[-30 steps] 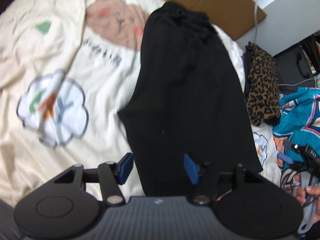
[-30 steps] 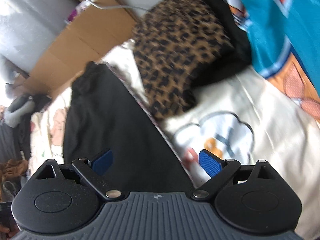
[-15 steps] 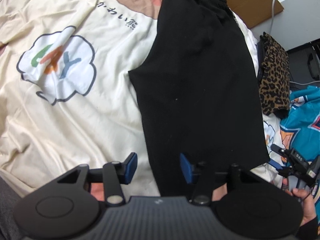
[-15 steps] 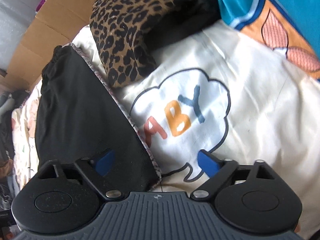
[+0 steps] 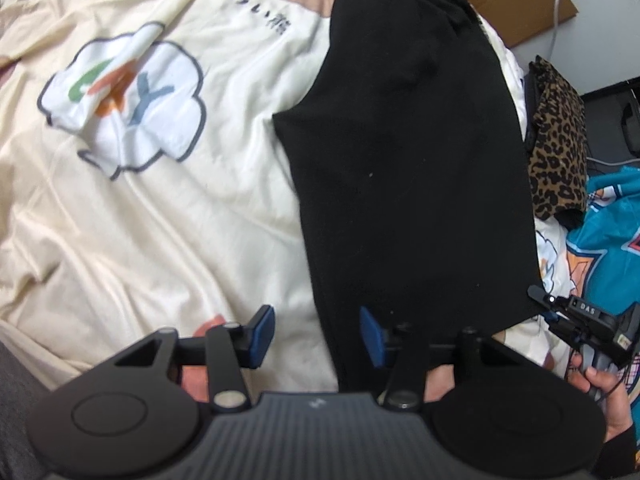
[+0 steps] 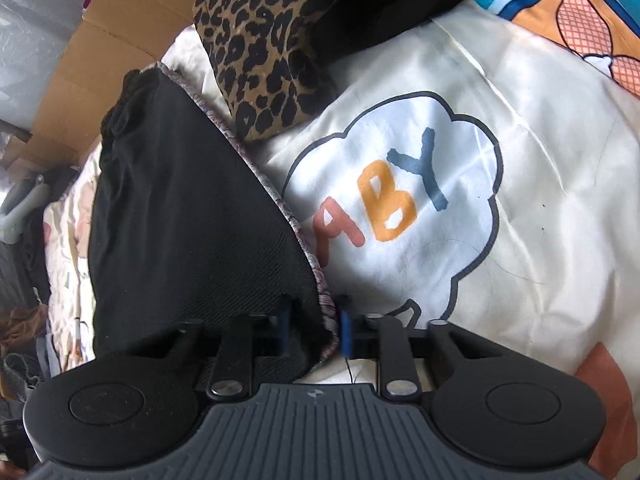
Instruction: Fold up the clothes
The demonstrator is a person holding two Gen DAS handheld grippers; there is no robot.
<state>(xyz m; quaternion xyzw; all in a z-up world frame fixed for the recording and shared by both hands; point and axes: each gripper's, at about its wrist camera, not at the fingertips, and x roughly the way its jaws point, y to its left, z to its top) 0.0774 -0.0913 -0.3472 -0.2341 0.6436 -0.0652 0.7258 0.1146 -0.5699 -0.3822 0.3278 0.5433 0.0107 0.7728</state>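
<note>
Behind right hand-held gripper (image 6: 314,330), trousers' (image 6: 192,216) hem.

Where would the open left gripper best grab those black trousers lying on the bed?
Probably the near hem edge of the black trousers, at its left corner, coming in low from the near end. The left gripper is open there, and the right gripper already pinches the opposite corner, so both together could lift the hem toward the waistband.
</note>
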